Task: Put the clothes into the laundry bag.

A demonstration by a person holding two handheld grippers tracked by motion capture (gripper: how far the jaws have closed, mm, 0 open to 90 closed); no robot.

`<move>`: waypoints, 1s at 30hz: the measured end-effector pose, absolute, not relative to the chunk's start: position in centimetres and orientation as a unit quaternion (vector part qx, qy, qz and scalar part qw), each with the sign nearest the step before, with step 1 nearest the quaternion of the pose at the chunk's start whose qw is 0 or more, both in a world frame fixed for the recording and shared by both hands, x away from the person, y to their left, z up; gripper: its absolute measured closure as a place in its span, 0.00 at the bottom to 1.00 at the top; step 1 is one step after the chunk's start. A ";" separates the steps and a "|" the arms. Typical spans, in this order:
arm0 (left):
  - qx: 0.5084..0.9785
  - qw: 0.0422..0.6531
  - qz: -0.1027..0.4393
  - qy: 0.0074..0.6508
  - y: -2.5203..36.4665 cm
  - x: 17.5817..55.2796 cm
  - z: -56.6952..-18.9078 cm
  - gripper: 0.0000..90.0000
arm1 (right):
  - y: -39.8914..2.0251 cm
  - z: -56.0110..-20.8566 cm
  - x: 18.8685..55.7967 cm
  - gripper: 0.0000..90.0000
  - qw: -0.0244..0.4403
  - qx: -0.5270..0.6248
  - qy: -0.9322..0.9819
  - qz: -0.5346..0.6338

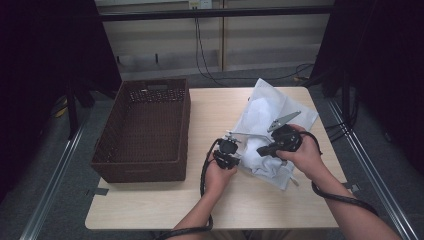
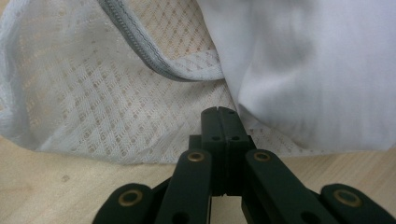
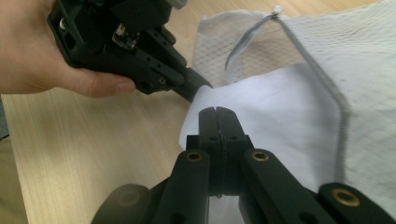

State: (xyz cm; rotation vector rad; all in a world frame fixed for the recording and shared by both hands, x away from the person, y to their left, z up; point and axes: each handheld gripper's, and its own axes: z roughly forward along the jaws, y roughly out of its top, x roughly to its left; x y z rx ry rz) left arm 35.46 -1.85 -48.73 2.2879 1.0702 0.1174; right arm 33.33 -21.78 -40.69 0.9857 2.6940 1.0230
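Counter (image 1: 150, 210): basket (image 1: 145, 130) at nine o'clock; my left hand-held gripper (image 2: 218, 110) pinches mesh bag (image 2: 93, 93); right hand-held gripper (image 3: 218, 110) closed on white cloth (image 3: 280, 121). Feed cloth in gently.

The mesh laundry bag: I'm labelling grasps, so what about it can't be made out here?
- Mesh laundry bag, left gripper view: whether cloth is pinched in the shut left tongs; their tips cover the contact.
- White garment, right gripper view: same doubt at the right tongs.
- Zipper: its end is cut off by the lower edge.
- Wicker basket, high view: interior too dark.
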 end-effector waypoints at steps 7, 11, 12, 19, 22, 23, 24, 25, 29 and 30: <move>0.861 0.307 0.046 0.402 -1.8 35.4 -48.8 1.00 | -20.8 -41.6 33.1 1.00 0.043 0.309 0.893 0.325; 0.859 0.306 0.048 0.409 -1.8 35.2 -48.8 1.00 | -20.6 -41.9 33.1 1.00 0.039 0.298 0.895 0.330; 0.855 0.310 0.048 0.413 -1.9 35.2 -48.9 1.00 | -20.5 -42.1 33.1 1.00 0.038 0.297 0.896 0.327; 0.859 0.308 0.044 0.408 -1.7 35.4 -48.8 1.00 | -20.1 -43.0 32.8 1.00 0.033 0.297 0.899 0.320; 0.854 0.312 0.042 0.415 -1.8 35.4 -48.9 1.00 | -19.9 -43.5 32.9 1.00 0.028 0.301 0.898 0.318; 0.856 0.311 0.040 0.412 -1.8 35.4 -48.8 1.00 | -19.8 -43.7 32.9 1.00 0.027 0.302 0.898 0.320; 0.855 0.311 0.040 0.413 -1.8 35.4 -48.8 1.00 | -19.7 -43.8 32.9 1.00 0.024 0.300 0.898 0.320; 0.855 0.311 0.040 0.413 -1.8 35.4 -48.8 1.00 | -19.7 -43.9 33.0 1.00 0.025 0.297 0.900 0.319; 0.856 0.313 0.037 0.410 -1.6 35.5 -48.9 1.00 | -19.6 -44.3 33.0 1.00 0.025 0.297 0.899 0.319; 0.857 0.311 0.037 0.409 -1.6 35.5 -48.9 1.00 | -19.6 -44.5 32.9 1.00 0.024 0.297 0.900 0.319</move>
